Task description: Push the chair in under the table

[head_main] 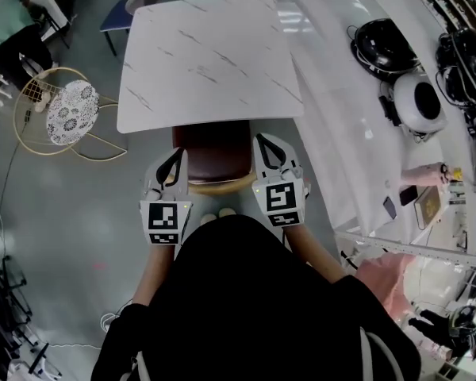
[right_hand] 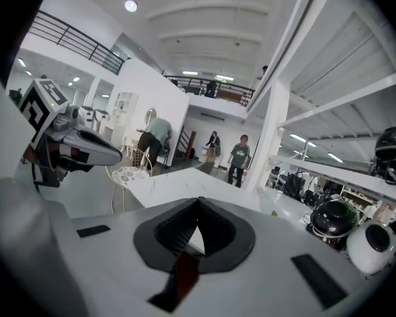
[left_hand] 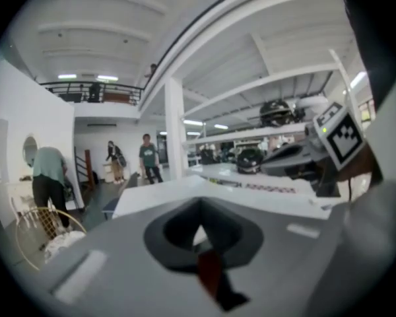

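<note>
A white marble-look table (head_main: 206,62) stands ahead of me in the head view. The chair's dark red seat (head_main: 214,149) sits partly beneath its near edge, with the curved wooden back rim (head_main: 222,186) toward me. My left gripper (head_main: 174,155) hovers at the chair's left side and my right gripper (head_main: 263,141) at its right side, both shut with nothing held. In the left gripper view the shut jaws (left_hand: 199,207) point across the table top (left_hand: 158,193). The right gripper view shows the same, its shut jaws (right_hand: 198,203) aimed over the table (right_hand: 178,183).
A round white chair on a gold wire frame (head_main: 71,111) stands left of the table. A long white counter (head_main: 341,133) with helmets (head_main: 381,46) runs along the right. A blue chair (head_main: 123,18) is at the table's far side. People (left_hand: 147,157) stand in the background.
</note>
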Demonstrator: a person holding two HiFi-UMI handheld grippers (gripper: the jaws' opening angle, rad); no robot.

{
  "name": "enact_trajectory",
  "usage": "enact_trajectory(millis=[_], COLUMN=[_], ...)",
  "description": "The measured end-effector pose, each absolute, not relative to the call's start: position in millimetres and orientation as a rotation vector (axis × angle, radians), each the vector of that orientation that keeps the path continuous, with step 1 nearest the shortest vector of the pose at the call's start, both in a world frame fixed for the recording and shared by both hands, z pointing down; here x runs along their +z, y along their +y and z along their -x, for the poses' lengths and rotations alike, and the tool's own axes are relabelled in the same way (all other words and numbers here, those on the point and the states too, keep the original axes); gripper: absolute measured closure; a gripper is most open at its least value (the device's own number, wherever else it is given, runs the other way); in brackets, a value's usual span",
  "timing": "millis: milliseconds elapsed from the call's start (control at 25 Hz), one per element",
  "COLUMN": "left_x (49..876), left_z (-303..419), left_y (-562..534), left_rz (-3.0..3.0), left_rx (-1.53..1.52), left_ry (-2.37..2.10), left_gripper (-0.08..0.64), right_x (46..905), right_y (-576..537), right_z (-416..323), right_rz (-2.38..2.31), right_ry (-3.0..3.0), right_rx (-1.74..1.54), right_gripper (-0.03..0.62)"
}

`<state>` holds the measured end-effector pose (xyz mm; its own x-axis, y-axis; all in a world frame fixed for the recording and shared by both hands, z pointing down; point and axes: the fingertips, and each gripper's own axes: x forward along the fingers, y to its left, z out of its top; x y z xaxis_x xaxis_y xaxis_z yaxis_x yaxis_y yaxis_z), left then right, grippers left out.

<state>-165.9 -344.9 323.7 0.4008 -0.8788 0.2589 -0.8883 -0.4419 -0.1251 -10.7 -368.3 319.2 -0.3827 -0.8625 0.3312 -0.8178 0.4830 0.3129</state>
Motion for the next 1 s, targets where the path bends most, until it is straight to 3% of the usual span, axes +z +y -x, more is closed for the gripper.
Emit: enact_trajectory(millis=[320, 1000], left_x=[248, 235], left_z=[171, 162], left_y=[-343, -340], left_rz=[-2.646, -2.670], left_rx=[0.258, 0.209], left_ry=[-1.805, -1.788], left_gripper=[0.552, 0.552], right_x=[256, 244], right_y=[-358, -356], right_z=[13, 19], right_rz=[-1.548, -1.551], right_ry=[-2.466, -2.544], right_rx=[-0.094, -0.045], right_gripper=[0.572, 0.572])
